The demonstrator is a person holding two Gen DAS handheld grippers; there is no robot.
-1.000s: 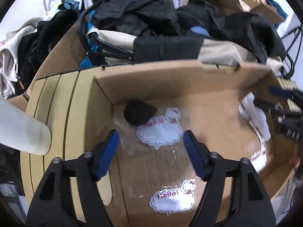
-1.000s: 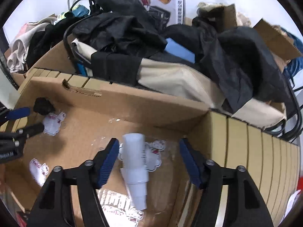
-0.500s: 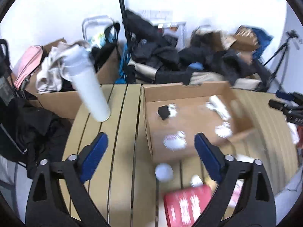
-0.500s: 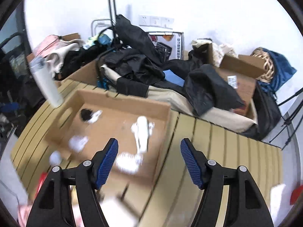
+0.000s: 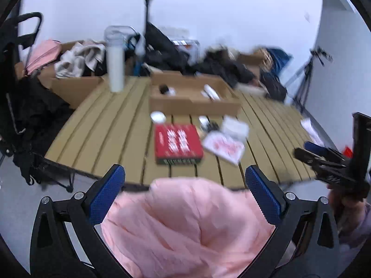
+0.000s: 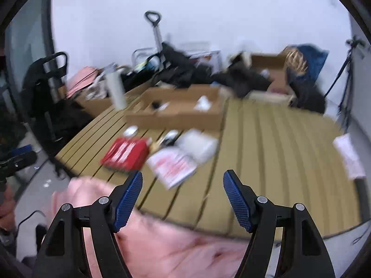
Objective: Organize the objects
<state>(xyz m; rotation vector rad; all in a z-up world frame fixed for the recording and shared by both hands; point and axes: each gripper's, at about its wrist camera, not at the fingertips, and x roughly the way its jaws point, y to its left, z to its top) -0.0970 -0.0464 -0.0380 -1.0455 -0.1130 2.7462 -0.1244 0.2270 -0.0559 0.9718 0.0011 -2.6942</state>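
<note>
Left gripper point(image 5: 184, 193): jaws are opening, standing very wide; nothing is being held; pink quilted fabric point(image 5: 185, 229) is showing between and below the blue pads.
Right gripper point(image 6: 183, 198): jaws are standing wide apart, gripping nothing.
Cardboard box point(image 5: 193, 103): sitting on the slatted table point(image 5: 111, 125), well ahead of both grippers; a small black item point(image 5: 164, 89) and a white tube point(image 5: 211, 92) are lying inside.
Loose items: a red box point(image 5: 177, 143), a white-and-red packet point(image 5: 223, 147) and small white pieces are lying on the table just in front of the cardboard box.
Left view only: the right gripper is appearing at the right edge, with a hand point(image 5: 347, 206) holding it.
Right view only: a white paper point(image 6: 349, 156) is lying far right on the table.
Change: a second ago both grippers were inside the box; now both are sitting well back, past the table edge. The tube and black item are remaining in the box.
</note>
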